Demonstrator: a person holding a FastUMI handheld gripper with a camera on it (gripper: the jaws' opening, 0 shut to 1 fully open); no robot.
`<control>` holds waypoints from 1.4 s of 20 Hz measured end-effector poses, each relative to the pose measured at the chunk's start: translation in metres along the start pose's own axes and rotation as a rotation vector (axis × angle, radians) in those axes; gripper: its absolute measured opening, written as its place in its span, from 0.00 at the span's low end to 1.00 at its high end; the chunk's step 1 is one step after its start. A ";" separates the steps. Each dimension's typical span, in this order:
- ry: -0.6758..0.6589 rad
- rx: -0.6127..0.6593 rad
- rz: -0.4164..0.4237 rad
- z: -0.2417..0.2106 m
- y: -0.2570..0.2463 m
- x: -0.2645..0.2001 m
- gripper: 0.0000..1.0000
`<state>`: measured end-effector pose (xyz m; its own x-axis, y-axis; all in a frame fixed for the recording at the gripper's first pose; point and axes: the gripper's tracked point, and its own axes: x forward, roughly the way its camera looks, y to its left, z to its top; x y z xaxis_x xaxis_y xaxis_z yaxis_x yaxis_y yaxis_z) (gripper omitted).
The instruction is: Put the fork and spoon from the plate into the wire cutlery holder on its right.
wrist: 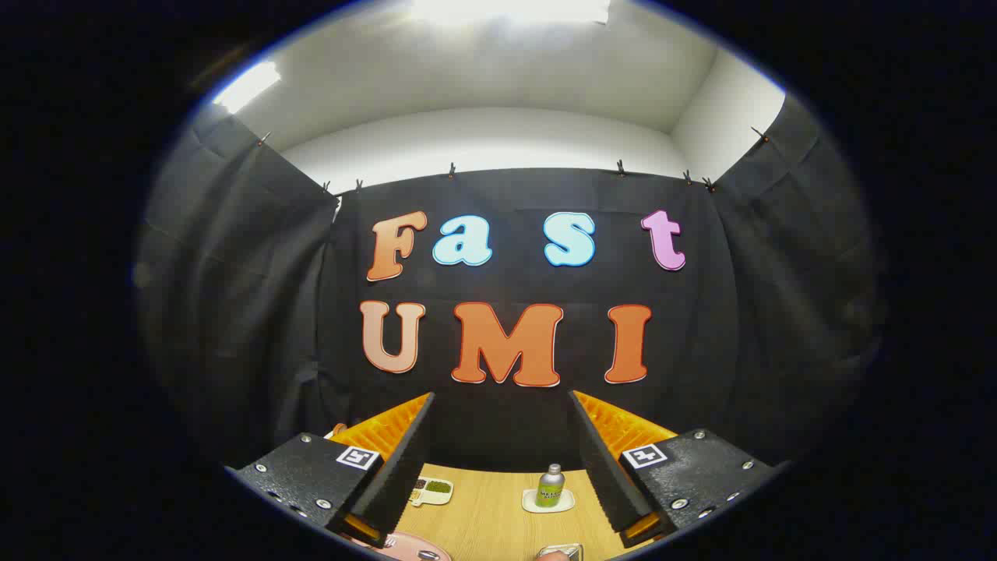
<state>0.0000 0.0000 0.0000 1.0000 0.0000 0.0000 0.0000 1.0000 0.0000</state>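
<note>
Gripper [502, 436] with fingers spread wide, holding and touching nothing; between them, on the wooden table [491, 514], a small green bottle [551, 487] on a coaster.

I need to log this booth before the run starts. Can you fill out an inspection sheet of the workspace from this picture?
Surface: wooden table, bare in the middle.
Job's things: rim of a pink plate just below the fingers, with a bit of metal on it, too little to tell what; holder not made out.
Clutter: small green bottle on a white coaster; small tray with compartments near the far edge; a metallic thing, cut off.
Grippers: gripper open, fingers wide apart, raised, holding nothing.
Cables: nothing seen.
Surroundings: black cloth wall, white room wall above, ceiling light.
</note>
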 end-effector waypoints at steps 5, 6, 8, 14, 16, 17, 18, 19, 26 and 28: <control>0.002 -0.033 0.000 0.002 0.009 -0.008 0.98; 0.007 -0.041 -0.007 0.000 0.009 -0.009 0.98; 0.021 -0.040 -0.011 -0.002 0.012 -0.011 0.98; 0.040 0.004 0.002 -0.007 0.024 -0.007 0.98; 0.046 0.001 0.008 -0.012 0.028 -0.008 0.98; 0.052 -0.005 0.011 -0.016 0.029 -0.007 0.98; 0.063 -0.010 0.014 -0.021 0.031 -0.005 0.98; 0.080 -0.012 0.026 -0.026 0.035 -0.003 0.98; 0.288 0.004 0.048 -0.098 0.062 0.002 0.98; 0.369 0.031 0.058 -0.123 0.072 0.001 0.98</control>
<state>0.0014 0.0723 -0.1229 0.9310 0.0628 -0.3597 -0.0513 0.9978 0.0413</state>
